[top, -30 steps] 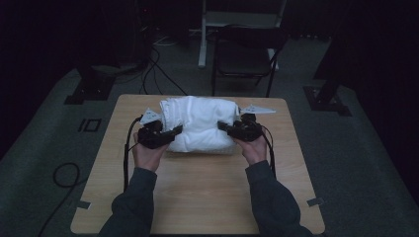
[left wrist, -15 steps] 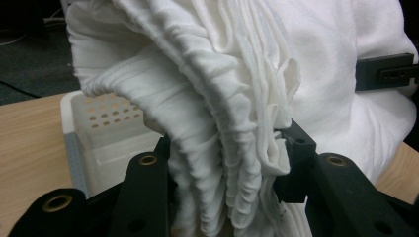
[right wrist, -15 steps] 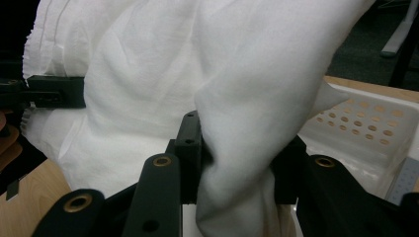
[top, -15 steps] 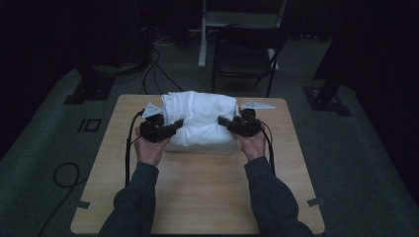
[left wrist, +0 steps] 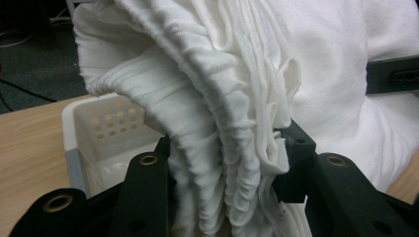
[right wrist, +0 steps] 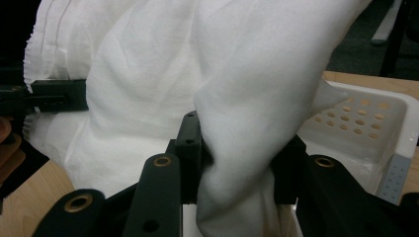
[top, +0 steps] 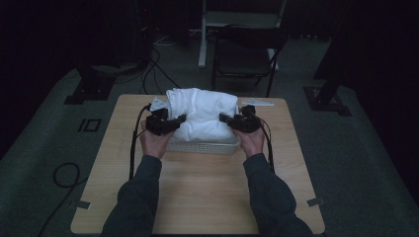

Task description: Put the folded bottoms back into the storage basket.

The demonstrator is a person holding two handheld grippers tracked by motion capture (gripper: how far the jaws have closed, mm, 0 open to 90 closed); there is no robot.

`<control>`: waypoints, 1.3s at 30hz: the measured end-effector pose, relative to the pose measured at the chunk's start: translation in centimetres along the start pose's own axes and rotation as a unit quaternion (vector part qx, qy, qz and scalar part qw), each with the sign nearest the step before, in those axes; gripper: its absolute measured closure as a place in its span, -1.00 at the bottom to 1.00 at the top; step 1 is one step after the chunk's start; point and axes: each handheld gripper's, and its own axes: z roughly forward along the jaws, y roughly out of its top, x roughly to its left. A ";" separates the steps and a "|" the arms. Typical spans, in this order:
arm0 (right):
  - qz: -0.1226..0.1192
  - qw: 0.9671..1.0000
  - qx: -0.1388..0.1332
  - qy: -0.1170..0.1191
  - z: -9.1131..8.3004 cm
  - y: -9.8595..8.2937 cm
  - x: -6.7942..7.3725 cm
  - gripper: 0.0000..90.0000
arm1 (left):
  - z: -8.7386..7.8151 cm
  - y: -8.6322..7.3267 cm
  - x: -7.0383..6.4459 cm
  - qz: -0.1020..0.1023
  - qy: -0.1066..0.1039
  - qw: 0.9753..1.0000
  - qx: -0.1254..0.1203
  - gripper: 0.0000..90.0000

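the white cloth (top: pixel 201 112) has risen above the white basket (top: pixel 202 146) on the table (top: pixel 197 197), both grippers' fingers (left wrist: pixel 148 187) clenched on its ends

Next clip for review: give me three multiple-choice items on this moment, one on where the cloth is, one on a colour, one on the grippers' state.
1. Where is the white cloth?
A. Flat on the floor
B. Held up over the basket on the table
C. Draped on the chair

2. What colour is the basket?
A. White
B. Red
C. Black

3. How do the two grippers stand?
A. Both open, apart from the cloth
B. Left gripper shut on the cloth, right gripper open
C. Both shut on the cloth

Key: 1 B, the high view shows the bundle between the grippers above the basket; 2 A, both gripper views show its white perforated wall; 3 C, each gripper view shows fabric pinched between its black jaws.
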 end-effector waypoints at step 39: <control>0.012 0.995 0.079 -0.067 5.7 -2.1 -2.4 0.46 | 7.1 -3.0 1.7 0.002 0.060 0.995 0.083 0.30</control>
